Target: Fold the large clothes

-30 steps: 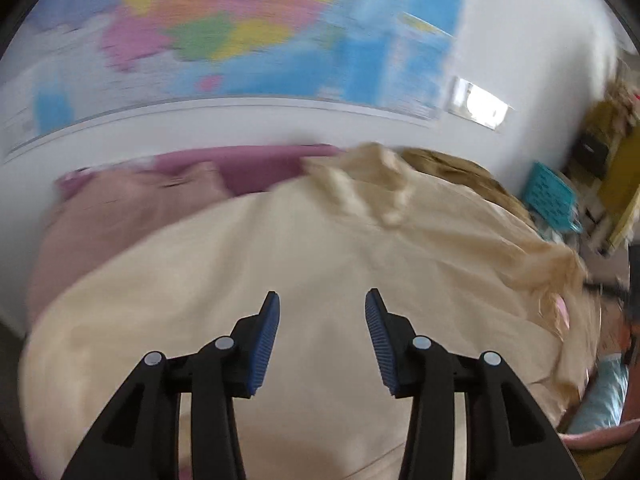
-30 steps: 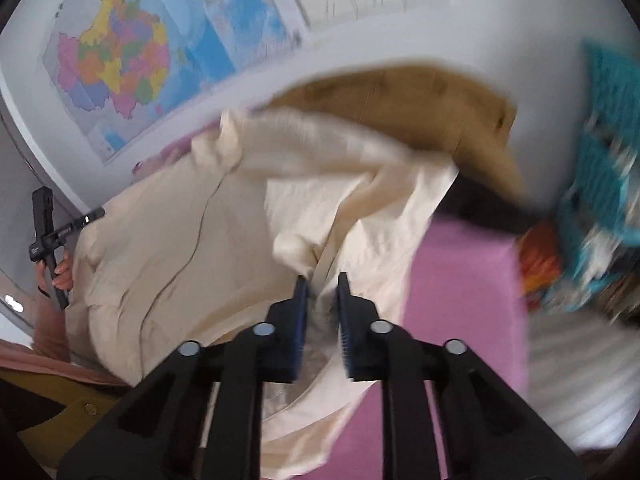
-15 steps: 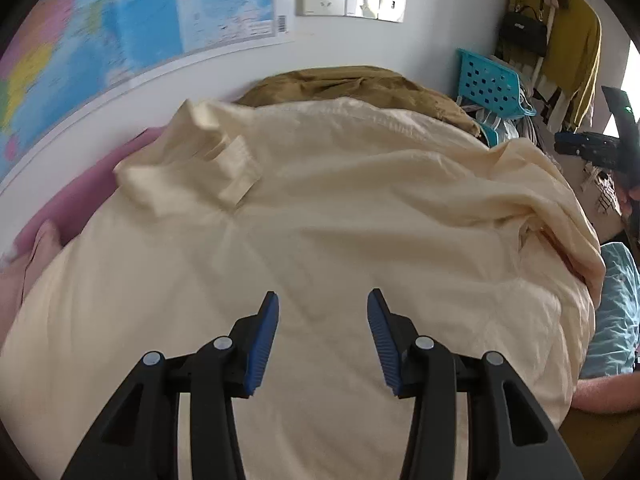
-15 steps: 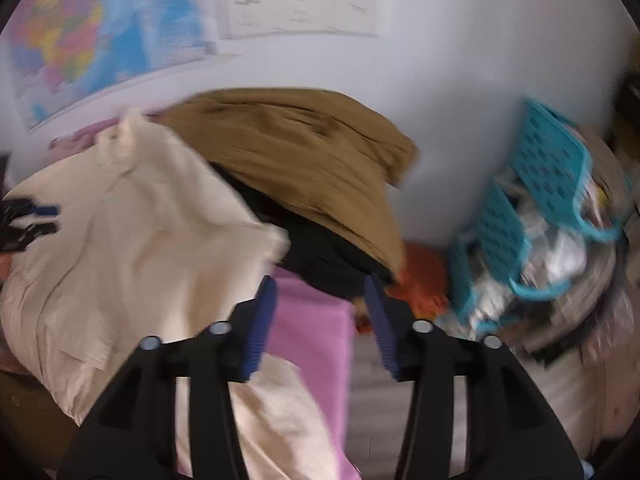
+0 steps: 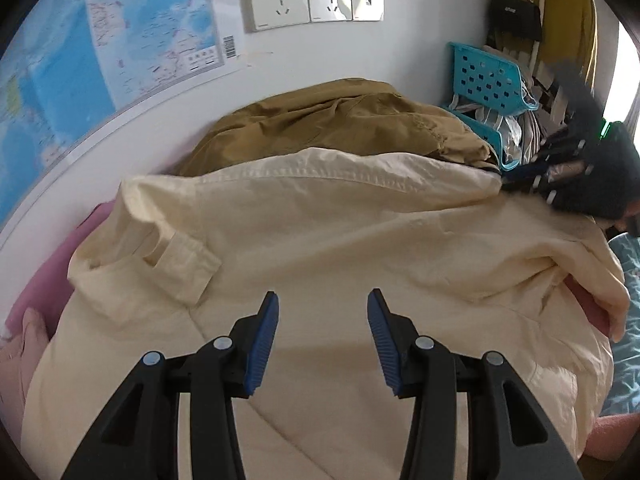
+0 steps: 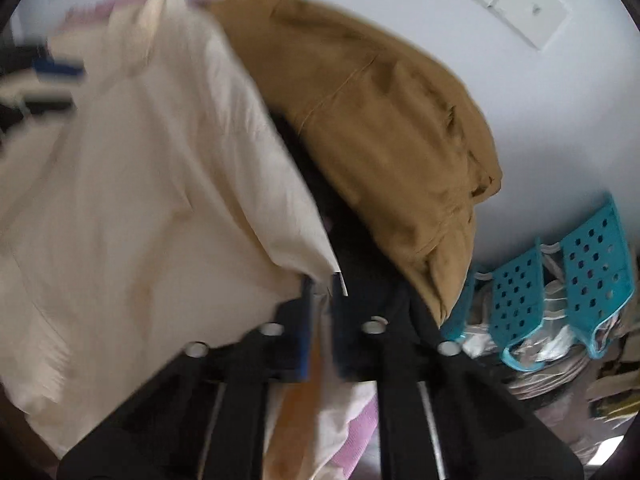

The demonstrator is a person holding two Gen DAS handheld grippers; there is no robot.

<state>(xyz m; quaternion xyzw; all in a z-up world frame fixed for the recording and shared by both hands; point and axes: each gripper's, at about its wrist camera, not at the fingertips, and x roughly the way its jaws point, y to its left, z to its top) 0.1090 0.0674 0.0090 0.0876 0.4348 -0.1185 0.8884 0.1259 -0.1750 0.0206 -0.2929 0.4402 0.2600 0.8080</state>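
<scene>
Cream shirt [image 5: 340, 248], a large button-up with a cuffed sleeve [image 5: 180, 268] lying across it, is spread over the pink-covered bed [image 5: 48, 276], its far hem against a brown garment [image 5: 340, 124] heaped at the wall. The right gripper [image 6: 320, 296] has clamped tight on the shirt's far right corner, next to the brown garment and the turquoise baskets [image 6: 560, 280]; the view is blurred, but cream cloth runs in between its pads. To fold well, that corner wants carrying over in one smooth arc, cloth kept taut, so the hem lands square and drags none of the brown garment with it. The left gripper [image 5: 322, 340] hangs released and empty over the shirt's middle, angled steeply down, jaws about half apart; it could pin the fold line. The right one also tilts steeply down, rolled somewhat to one side.
</scene>
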